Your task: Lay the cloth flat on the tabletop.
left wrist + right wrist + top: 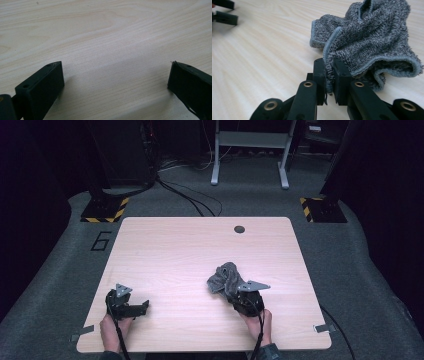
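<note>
The grey cloth (372,42) lies bunched on the table (175,255), right of centre and near the person's edge. The right gripper (329,75) has its jaws pinched nearly together on the cloth's hemmed edge, with the rest heaped just beyond. It looks like terry: soft, light and floppy (it should sag and drag rather than hold any shape), so the bound hem or a corner seems the surest place to take hold. The left gripper (116,77) rests low over bare wood well to the left, jaws wide apart, holding nothing.
</note>
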A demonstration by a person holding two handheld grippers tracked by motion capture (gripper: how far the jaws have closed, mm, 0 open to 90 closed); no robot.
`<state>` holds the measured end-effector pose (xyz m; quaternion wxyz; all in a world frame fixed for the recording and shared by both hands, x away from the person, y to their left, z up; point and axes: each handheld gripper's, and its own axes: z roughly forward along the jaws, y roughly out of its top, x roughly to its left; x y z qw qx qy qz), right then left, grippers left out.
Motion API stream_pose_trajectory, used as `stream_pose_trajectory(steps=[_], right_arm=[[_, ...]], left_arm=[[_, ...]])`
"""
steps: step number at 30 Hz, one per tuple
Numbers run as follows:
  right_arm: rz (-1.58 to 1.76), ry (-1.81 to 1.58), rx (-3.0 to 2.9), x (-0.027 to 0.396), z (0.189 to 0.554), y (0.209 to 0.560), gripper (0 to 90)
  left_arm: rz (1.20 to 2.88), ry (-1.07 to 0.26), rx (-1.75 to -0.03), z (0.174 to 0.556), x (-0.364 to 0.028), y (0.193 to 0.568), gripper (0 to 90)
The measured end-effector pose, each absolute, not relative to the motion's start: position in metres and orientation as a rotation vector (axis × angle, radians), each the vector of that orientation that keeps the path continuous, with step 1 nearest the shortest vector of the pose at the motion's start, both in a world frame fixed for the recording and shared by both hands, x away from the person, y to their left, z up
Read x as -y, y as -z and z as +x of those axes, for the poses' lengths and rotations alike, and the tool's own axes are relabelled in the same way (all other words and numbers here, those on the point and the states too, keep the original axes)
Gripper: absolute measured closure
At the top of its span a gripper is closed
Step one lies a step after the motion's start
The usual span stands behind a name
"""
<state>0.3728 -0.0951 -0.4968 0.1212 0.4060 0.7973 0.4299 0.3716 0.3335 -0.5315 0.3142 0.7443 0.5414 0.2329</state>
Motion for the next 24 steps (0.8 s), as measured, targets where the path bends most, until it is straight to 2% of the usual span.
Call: stream_pose_trajectory(steps=[5, 7, 8, 10, 12, 21, 24], right_arm=[[1.162, -1.263, -2.347, 0.09, 0.356, 0.498, 80.7], [1.175, -1.267, -2.345, 0.09, 0.346, 0.5, 67.7], [1.19, -1.266, -2.332, 0.091, 0.346, 0.501, 63.9], [1.203, -1.274, -2.321, 0.092, 0.344, 0.502, 63.6], [1.22, -1.282, -2.27, 0.096, 0.34, 0.501, 58.1], [1.179, -1.295, -2.196, 0.1, 0.334, 0.482, 54.6], [1.176, -1.284, -2.202, 0.099, 0.334, 0.48, 55.4]], left_arm=[[1.956, -0.62, -1.426, 0.372, -0.333, 0.532, 0.5], [1.955, -0.62, -1.427, 0.372, -0.333, 0.532, 0.5], [1.952, -0.621, -1.428, 0.372, -0.333, 0.532, 0.5], [1.95, -0.62, -1.429, 0.372, -0.333, 0.532, 0.5], [1.952, -0.617, -1.432, 0.372, -0.333, 0.532, 0.5], [1.927, -0.677, -1.536, 0.374, -0.321, 0.527, 2.7], [1.903, -0.675, -1.497, 0.372, -0.311, 0.522, 1.8]])
